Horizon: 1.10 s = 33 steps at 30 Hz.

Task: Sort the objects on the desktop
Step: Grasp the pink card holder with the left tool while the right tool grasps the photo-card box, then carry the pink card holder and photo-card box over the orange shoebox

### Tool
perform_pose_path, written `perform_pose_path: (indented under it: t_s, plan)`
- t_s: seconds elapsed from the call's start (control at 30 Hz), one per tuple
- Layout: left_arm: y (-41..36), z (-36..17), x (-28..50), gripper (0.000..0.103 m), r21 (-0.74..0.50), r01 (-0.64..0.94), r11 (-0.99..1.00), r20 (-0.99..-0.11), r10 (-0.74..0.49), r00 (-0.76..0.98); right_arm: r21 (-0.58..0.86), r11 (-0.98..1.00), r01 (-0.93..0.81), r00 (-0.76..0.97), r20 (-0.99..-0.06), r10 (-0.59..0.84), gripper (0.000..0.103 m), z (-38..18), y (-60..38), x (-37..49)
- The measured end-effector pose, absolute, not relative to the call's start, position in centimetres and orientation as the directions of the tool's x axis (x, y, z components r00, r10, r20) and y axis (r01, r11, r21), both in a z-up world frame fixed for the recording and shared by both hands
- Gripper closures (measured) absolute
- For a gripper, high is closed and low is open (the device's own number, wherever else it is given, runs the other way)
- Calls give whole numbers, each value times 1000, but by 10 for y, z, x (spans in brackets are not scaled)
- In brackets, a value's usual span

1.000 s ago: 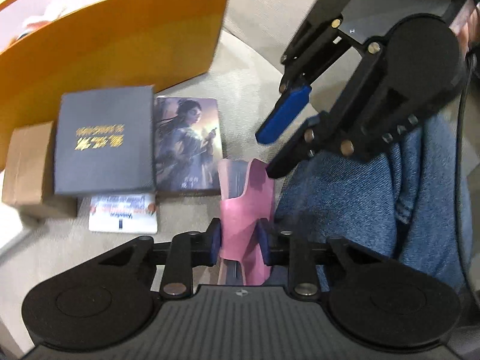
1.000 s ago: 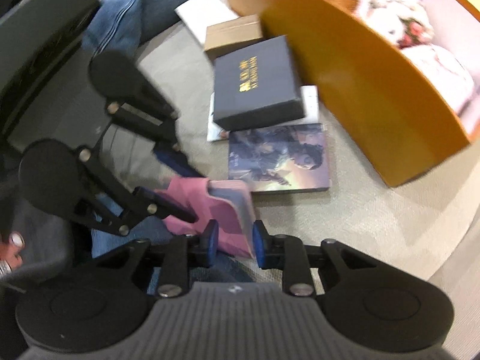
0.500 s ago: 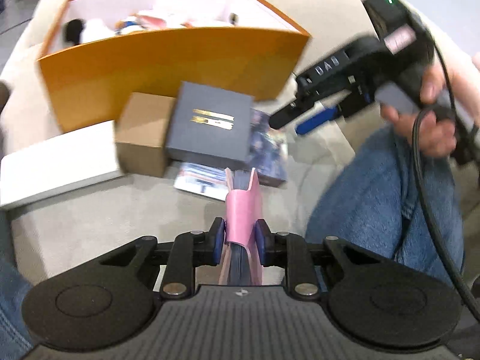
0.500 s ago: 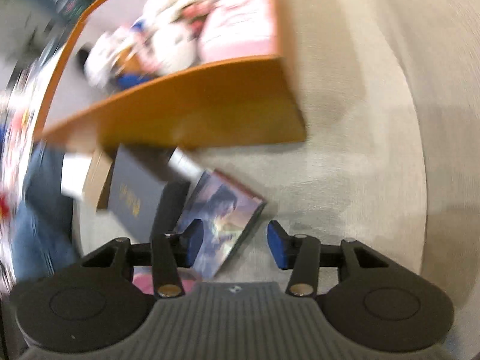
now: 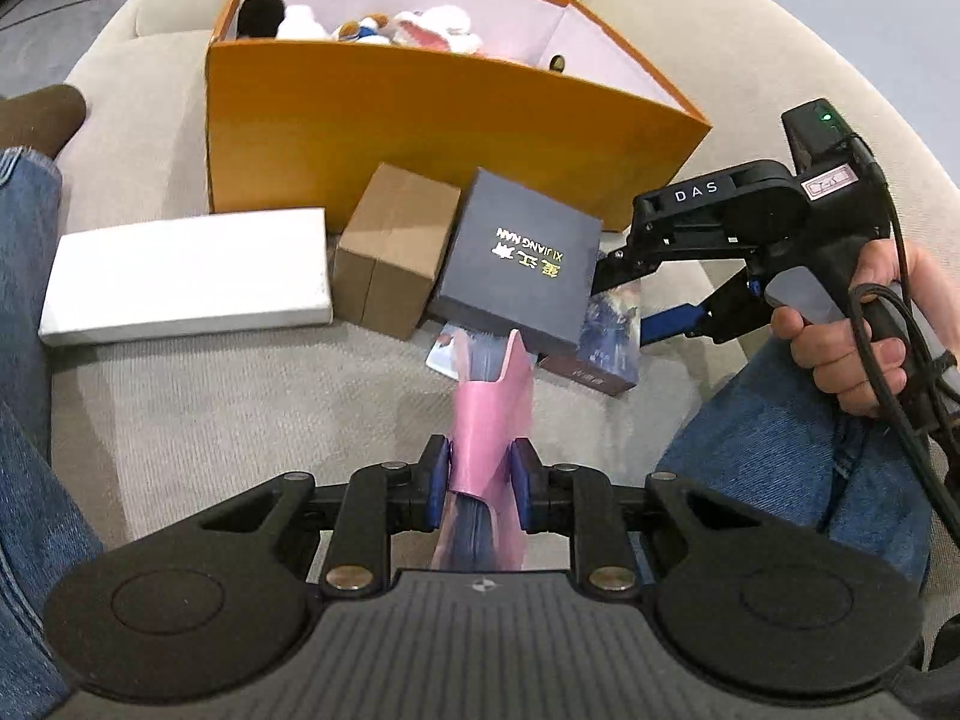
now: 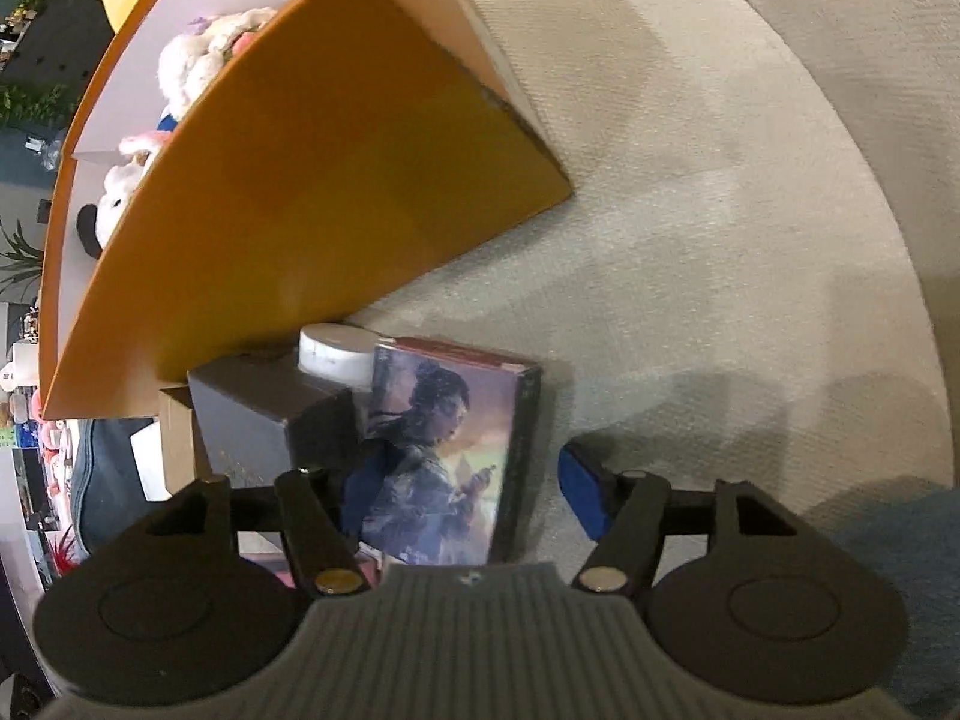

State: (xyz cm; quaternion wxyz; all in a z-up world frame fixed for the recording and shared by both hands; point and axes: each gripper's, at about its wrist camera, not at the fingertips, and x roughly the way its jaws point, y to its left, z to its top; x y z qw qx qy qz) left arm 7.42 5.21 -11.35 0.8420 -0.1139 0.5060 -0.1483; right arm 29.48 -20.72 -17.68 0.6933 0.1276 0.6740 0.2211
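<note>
The big orange cardboard box (image 5: 432,120) stands at the far edge of the beige upholstered surface (image 5: 240,408), already holding plush toys (image 5: 420,30). Before it, in a row toward the left edge, lie a flat white box (image 5: 186,276), a brown carton (image 5: 396,246), a dark navy gift box with gold lettering (image 5: 522,264) and an illustrated picture box (image 6: 444,468) partly under it. I judge the sort as only begun: those four are not yet filed. The left gripper (image 5: 479,483) pinches a pink card sleeve (image 5: 489,420) tight above the near edge. The right gripper (image 6: 462,495) is opening, its jaws straddling the picture box without pressing it.
</note>
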Motion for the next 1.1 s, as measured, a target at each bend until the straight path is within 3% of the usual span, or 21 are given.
perform_pose_path:
  t_s: [0.13,0.23,0.43,0.83,1.1]
  plan:
    - [53,-116,73,78,-347,121,930,-822,-364,437,465,869,-171,31,-879,476,41,-172,-200,285]
    - [54,-115,70,78,-357,104,928,-821,-365,440,479,863,-160,66,-868,493,63,-163,-208,281]
    - [51,-113,69,78,-350,86,933,-821,-350,451,496,837,-232,117,-840,530,78,-135,-210,266]
    - [56,-107,62,78,-374,30,927,-821,-345,455,469,834,-289,143,-841,522,79,-133,-220,266]
    - [64,-69,46,80,-444,46,895,-755,-401,519,416,829,-375,205,-835,511,79,-105,-233,256]
